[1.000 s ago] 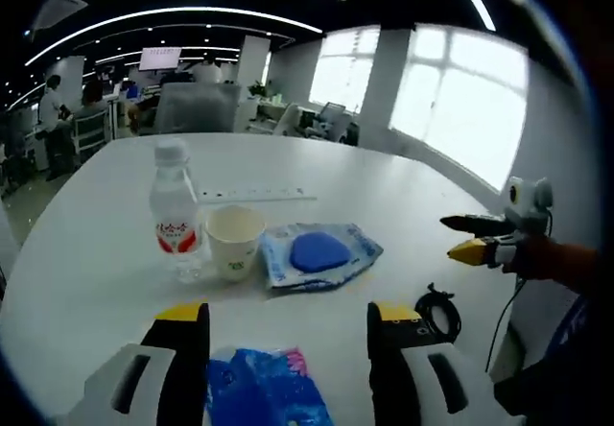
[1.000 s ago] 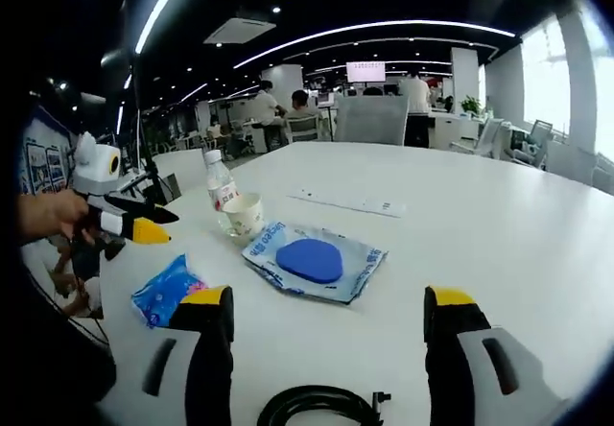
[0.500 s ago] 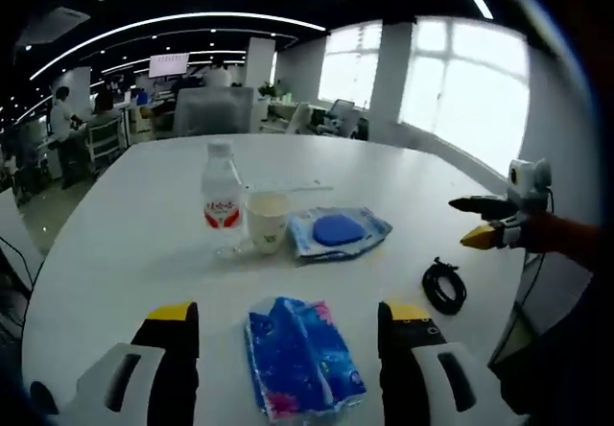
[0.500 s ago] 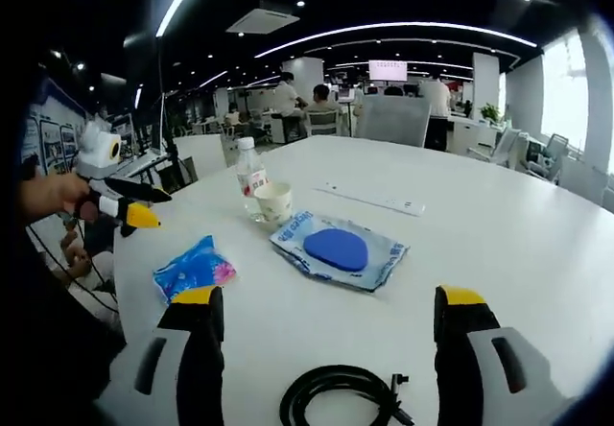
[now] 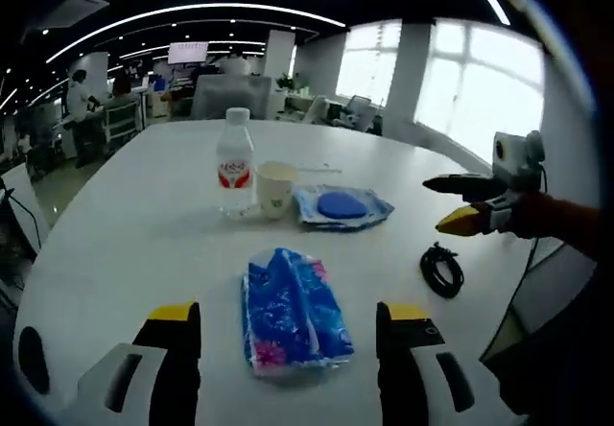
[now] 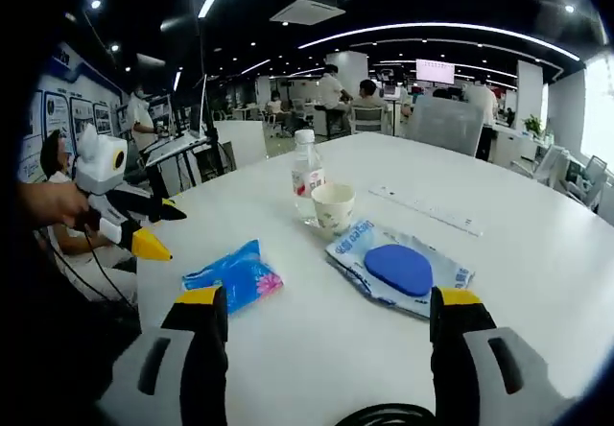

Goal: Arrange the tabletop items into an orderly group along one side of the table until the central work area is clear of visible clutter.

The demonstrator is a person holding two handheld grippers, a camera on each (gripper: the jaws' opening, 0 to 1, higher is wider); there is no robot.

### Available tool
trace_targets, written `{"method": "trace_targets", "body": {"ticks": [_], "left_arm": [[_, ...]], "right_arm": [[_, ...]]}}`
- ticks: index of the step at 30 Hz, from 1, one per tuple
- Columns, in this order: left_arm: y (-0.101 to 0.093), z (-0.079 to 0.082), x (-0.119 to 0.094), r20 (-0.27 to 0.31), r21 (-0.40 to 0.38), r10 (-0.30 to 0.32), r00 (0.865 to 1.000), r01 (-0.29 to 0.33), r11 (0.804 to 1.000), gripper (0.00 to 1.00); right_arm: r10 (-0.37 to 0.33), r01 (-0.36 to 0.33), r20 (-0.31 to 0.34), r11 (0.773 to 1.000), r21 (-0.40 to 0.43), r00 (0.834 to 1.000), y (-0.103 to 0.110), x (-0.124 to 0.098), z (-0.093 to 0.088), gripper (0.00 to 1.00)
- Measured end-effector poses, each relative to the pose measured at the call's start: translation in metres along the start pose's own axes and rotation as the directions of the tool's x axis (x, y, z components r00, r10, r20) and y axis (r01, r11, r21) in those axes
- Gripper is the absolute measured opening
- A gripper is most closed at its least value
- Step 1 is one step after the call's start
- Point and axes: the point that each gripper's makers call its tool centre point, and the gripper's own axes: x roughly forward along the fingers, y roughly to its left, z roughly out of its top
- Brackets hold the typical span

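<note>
Evidently little is done — both claws, left claw (image 5: 283, 325) and right claw (image 6: 324, 313), hang spread and empty, while the blue plastic tissue pack (image 5: 291, 309), clear water bottle (image 5: 234, 160), paper cup (image 5: 275, 187), blue-padded pouch (image 5: 343, 205) and black coiled cable (image 5: 441, 271) sit mid-bench on the white bench (image 5: 134, 224) — ungrouped.

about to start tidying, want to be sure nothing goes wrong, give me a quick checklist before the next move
1. Left gripper open and empty: ok, jaws apart around nothing.
2. Right gripper open and empty: ok, jaws wide apart.
3. Blue tissue pack lined up for the left gripper: ok, it lies flat just ahead between the jaws.
4. Water bottle upright and capped: ok.
5. Paper cup empty: cannot tell, its inside is not visible; it stands close beside the bottle, so a nudge could tip it.
6. Black cable coil safe on the table: not ok, it sits near the edge.
</note>
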Motion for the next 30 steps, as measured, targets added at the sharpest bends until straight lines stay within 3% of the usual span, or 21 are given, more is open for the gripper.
{"method": "trace_targets", "body": {"ticks": [13,22,28,30], "left_arm": [[-0.020,-0.028,-0.010,-0.040,-0.060,0.039,0.998,-0.041,0.997,0.68],[-0.029,-0.058,-0.010,-0.093,-0.152,0.052,0.994,-0.066,0.986,0.58],[-0.029,-0.069,-0.008,-0.104,-0.287,0.021,0.994,-0.050,0.957,0.47],[-0.034,-0.065,-0.008,-0.098,-0.336,0.008,0.995,-0.040,0.941,0.43]], "right_arm": [[0.180,-0.185,-0.052,0.975,-0.120,0.982,0.035,0.041,0.006,0.70],[0.296,-0.317,-0.140,0.933,-0.168,0.945,0.061,0.073,-0.008,0.60],[0.339,-0.368,-0.164,0.907,-0.205,0.926,0.072,0.094,-0.013,0.49],[0.344,-0.376,-0.173,0.903,-0.209,0.923,0.074,0.103,-0.016,0.45]]}}
